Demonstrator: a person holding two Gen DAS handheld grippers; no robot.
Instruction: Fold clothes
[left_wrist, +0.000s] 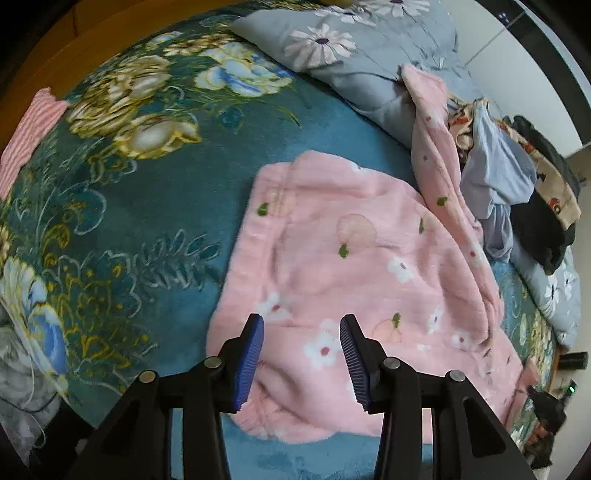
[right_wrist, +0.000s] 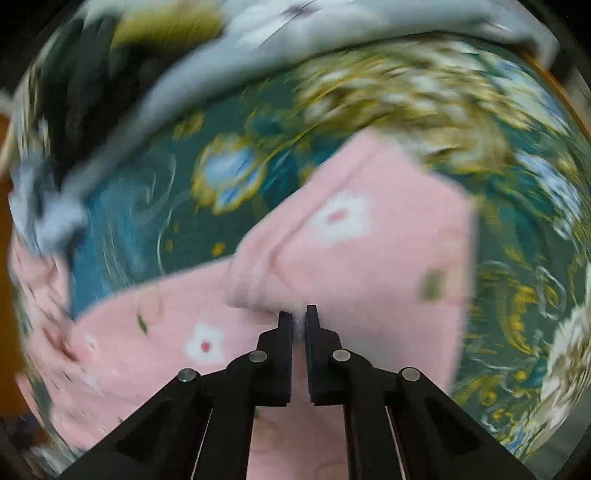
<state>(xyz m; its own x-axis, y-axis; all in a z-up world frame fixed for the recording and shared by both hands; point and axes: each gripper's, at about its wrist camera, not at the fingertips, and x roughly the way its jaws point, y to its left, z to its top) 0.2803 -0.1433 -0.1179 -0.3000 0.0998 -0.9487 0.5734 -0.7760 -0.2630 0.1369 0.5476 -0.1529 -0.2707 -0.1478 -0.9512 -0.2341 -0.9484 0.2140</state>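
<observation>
Right gripper (right_wrist: 298, 314) pinching pink garment (right_wrist: 369, 258) edge; left gripper (left_wrist: 302, 325) spread above. Carry fold over evenly, align edges.

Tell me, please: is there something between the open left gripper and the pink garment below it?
Nothing visible. The left gripper hangs open directly over the pink garment, with only its fleece between the fingertips. The right gripper already pinches a fold of it.

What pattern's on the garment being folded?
Pink fleece garment with white flowers and small green leaves; clearest in the left wrist view.
</observation>
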